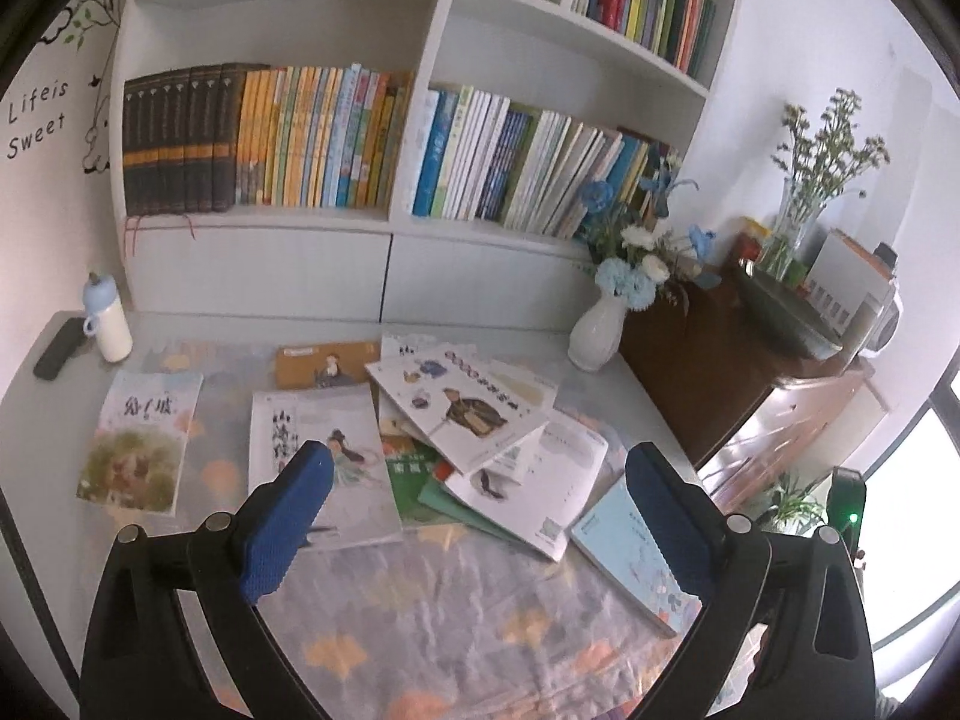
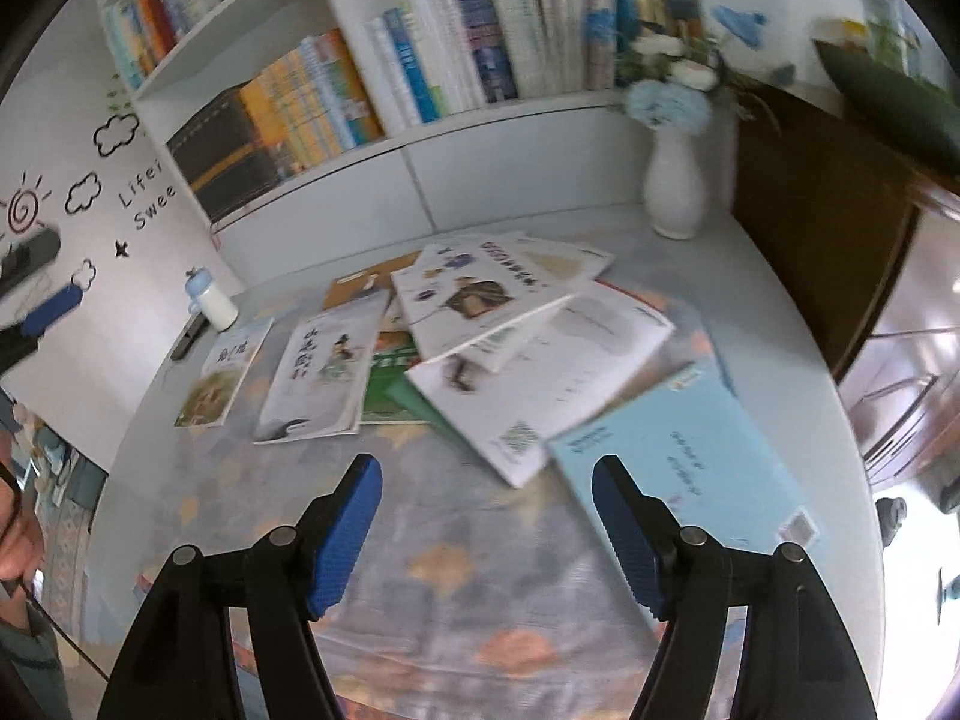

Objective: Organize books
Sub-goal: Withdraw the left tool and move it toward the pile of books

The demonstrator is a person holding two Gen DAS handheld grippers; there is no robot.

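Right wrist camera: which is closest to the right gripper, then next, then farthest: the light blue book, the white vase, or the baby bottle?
From the right gripper:
1. Light blue book, lying just ahead on the right, by one finger.
2. Baby bottle, far left on the table, beside the wall.
3. White vase, back right corner. It and the bottle are nearly too close to call.

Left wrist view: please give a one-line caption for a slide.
Open left tool above scattered books on a patterned tablecloth, facing a white bookshelf and flower vase.

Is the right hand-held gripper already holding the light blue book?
No. The right hand-held gripper hangs open and empty above the tablecloth, with the light blue book lying flat on the table beyond it.
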